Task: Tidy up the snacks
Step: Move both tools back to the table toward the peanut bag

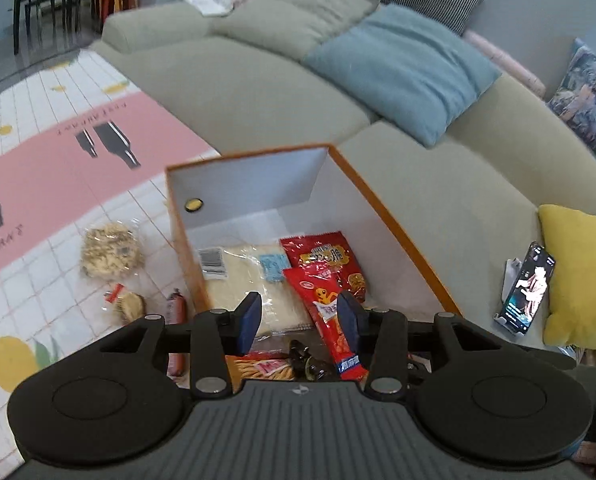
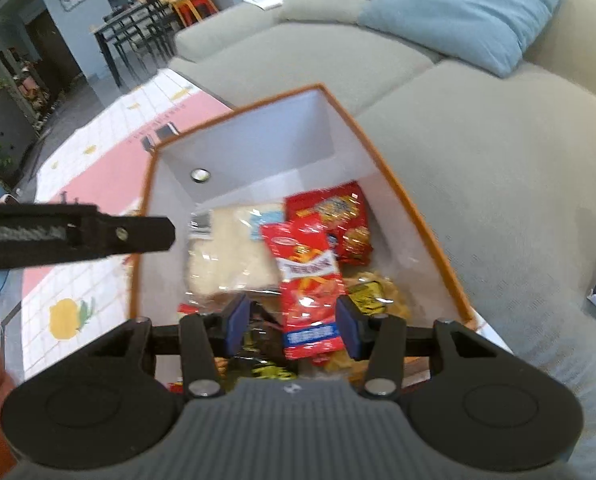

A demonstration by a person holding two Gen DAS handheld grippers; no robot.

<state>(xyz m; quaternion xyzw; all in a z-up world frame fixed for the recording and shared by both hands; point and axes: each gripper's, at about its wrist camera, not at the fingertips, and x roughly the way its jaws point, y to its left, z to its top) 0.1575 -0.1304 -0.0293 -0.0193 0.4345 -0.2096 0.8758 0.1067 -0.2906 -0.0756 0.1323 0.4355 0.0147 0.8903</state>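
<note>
An orange box (image 1: 393, 220) with a white inside stands on the floor mat against the sofa; it also shows in the right wrist view (image 2: 413, 208). In it lie a clear pack of pale noodles (image 1: 250, 276), a red snack bag (image 1: 321, 252) and a long red packet (image 1: 329, 312). My left gripper (image 1: 301, 322) is open and empty above the box's near end. My right gripper (image 2: 292, 326) is open above the long red packet (image 2: 309, 284), with the packet's lower end between its pads. Yellow and dark packets (image 2: 373, 296) lie underneath.
On the mat left of the box lie a clear bag of oat-like snack (image 1: 110, 250), a small wrapped snack (image 1: 128, 306) and a sausage stick (image 1: 176, 332). A grey-green sofa (image 1: 437, 208) with cushions stands behind. A phone (image 1: 526, 288) leans on a yellow cushion (image 1: 577, 272).
</note>
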